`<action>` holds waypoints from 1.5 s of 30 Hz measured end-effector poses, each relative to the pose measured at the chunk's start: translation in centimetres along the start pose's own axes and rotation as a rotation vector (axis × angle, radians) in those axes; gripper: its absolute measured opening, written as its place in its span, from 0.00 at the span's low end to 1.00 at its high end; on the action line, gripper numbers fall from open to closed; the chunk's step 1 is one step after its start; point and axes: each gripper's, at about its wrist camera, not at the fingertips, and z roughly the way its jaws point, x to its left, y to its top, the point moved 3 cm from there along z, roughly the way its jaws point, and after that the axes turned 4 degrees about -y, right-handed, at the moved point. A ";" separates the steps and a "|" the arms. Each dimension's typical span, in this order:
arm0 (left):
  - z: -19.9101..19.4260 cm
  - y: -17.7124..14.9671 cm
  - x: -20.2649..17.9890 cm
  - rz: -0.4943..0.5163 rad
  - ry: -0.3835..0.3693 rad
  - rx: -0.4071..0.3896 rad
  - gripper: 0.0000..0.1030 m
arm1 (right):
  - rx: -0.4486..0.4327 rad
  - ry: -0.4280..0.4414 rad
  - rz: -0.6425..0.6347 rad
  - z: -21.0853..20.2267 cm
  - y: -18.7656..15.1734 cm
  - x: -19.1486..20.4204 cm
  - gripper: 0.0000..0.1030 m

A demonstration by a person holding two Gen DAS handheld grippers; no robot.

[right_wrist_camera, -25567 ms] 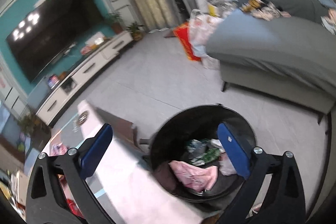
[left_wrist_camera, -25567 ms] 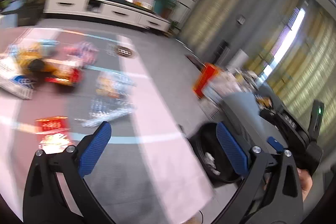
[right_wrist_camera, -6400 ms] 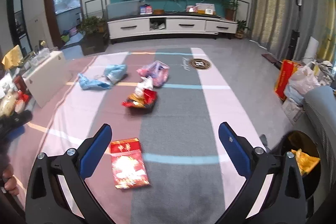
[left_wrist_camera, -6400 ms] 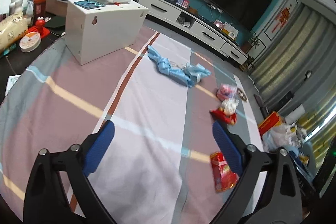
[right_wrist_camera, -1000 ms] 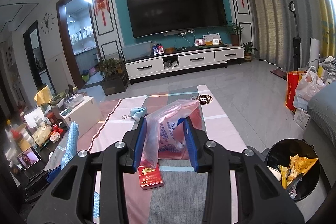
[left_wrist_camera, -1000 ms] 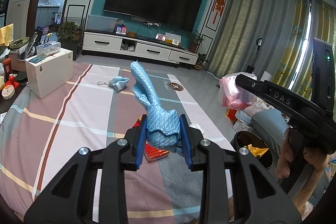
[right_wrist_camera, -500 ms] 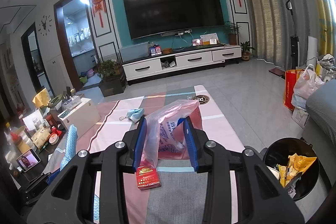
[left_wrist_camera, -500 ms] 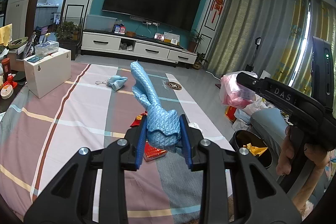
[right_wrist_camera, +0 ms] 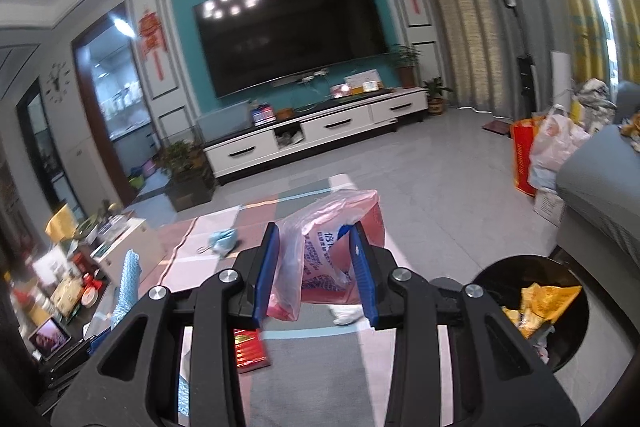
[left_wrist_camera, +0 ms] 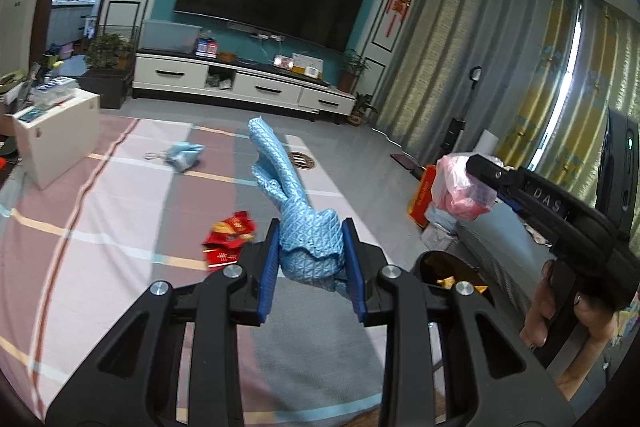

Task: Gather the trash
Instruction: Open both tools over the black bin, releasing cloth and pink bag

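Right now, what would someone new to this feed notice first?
Both tongs are loaded: the left tongs pinch a blue textured cloth that sticks up toward the TV, and the right tongs clamp a pink plastic bag. Next, the black trash bin low on the right beside the grey sofa, yellow wrappers inside.

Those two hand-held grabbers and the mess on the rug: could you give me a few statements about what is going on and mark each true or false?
1. The left gripper clamps a light blue textured cloth. True.
2. The right gripper is open, holding nothing. False: it is shut on a pink translucent plastic bag.
3. The round black trash bin already holds yellow wrappers. True.
4. The red flat packets are inside the bin. False: they lie on the striped rug.
5. A crumpled blue face mask lies on the rug. True.
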 end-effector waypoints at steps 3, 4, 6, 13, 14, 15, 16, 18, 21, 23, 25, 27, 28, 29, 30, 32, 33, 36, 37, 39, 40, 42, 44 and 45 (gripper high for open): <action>2.0 -0.2 -2.3 0.008 -0.048 0.037 0.30 | -0.018 -0.033 0.045 -0.5 0.3 -2.8 0.35; 2.8 -0.3 -3.2 0.016 -0.064 0.050 0.30 | -0.025 -0.043 0.071 -0.7 0.4 -4.0 0.36; 4.3 -0.5 -4.8 0.033 -0.082 0.072 0.30 | -0.026 -0.065 0.113 -0.8 0.3 -6.3 0.35; 10.0 -1.6 -10.5 0.094 -0.148 0.156 0.30 | 0.028 -0.213 0.289 0.3 -1.2 -15.1 0.35; 10.9 -1.8 -11.4 0.100 -0.154 0.167 0.30 | 0.039 -0.229 0.299 0.6 -1.5 -15.8 0.35; 11.6 -2.0 -11.9 0.105 -0.160 0.180 0.30 | 0.057 -0.249 0.311 1.0 -2.0 -16.8 0.35; 12.2 -2.3 -12.4 0.109 -0.168 0.191 0.30 | 0.074 -0.269 0.332 1.4 -2.5 -17.9 0.36; 14.1 -3.1 -14.0 0.134 -0.190 0.227 0.30 | 0.102 -0.301 0.387 2.2 -3.4 -19.8 0.36; 16.1 -4.3 -15.3 0.151 -0.205 0.263 0.30 | 0.148 -0.341 0.454 3.1 -4.9 -22.1 0.36; 17.3 -4.8 -15.8 0.148 -0.224 0.292 0.30 | 0.167 -0.353 0.500 3.7 -5.7 -23.5 0.36; 18.7 -5.5 -16.4 0.146 -0.249 0.323 0.30 | 0.181 -0.340 0.544 4.2 -6.4 -24.4 0.36; 19.8 -5.7 -17.1 0.147 -0.259 0.341 0.30 | 0.202 -0.343 0.562 4.8 -6.9 -24.8 0.36; 20.6 -5.9 -17.6 0.146 -0.274 0.349 0.30 | 0.208 -0.351 0.568 5.0 -7.2 -25.1 0.36; 21.1 -6.1 -18.0 0.146 -0.287 0.352 0.30 | 0.208 -0.354 0.578 5.1 -7.3 -25.3 0.36; 21.6 -6.2 -18.4 0.143 -0.307 0.354 0.30 | 0.205 -0.344 0.593 5.2 -7.5 -25.5 0.36; 22.7 -6.7 -19.1 0.130 -0.340 0.363 0.30 | 0.199 -0.324 0.617 5.5 -7.8 -25.9 0.36; 23.3 -7.1 -19.4 0.124 -0.352 0.374 0.33 | 0.191 -0.321 0.626 5.5 -7.8 -26.1 0.36; 24.7 -8.0 -19.8 0.093 -0.393 0.405 0.45 | 0.171 -0.313 0.667 5.5 -7.8 -27.0 0.43; 25.1 -8.3 -19.8 0.088 -0.398 0.420 0.49 | 0.170 -0.317 0.673 5.4 -7.8 -27.1 0.47; 25.7 -8.7 -19.5 0.076 -0.384 0.437 0.57 | 0.157 -0.337 0.678 5.0 -7.7 -27.3 0.60; 25.7 -8.7 -19.2 0.065 -0.382 0.432 0.65 | 0.150 -0.339 0.681 4.9 -7.6 -27.3 0.68; 25.1 -8.3 -18.0 0.042 -0.374 0.414 0.78 | 0.130 -0.322 0.685 4.5 -7.4 -27.1 0.72; 24.2 -7.5 -16.2 0.030 -0.337 0.388 0.85 | 0.124 -0.316 0.680 4.3 -6.9 -26.5 0.77; 23.7 -6.9 -15.1 0.023 -0.308 0.370 0.86 | 0.123 -0.313 0.671 4.4 -6.7 -26.1 0.78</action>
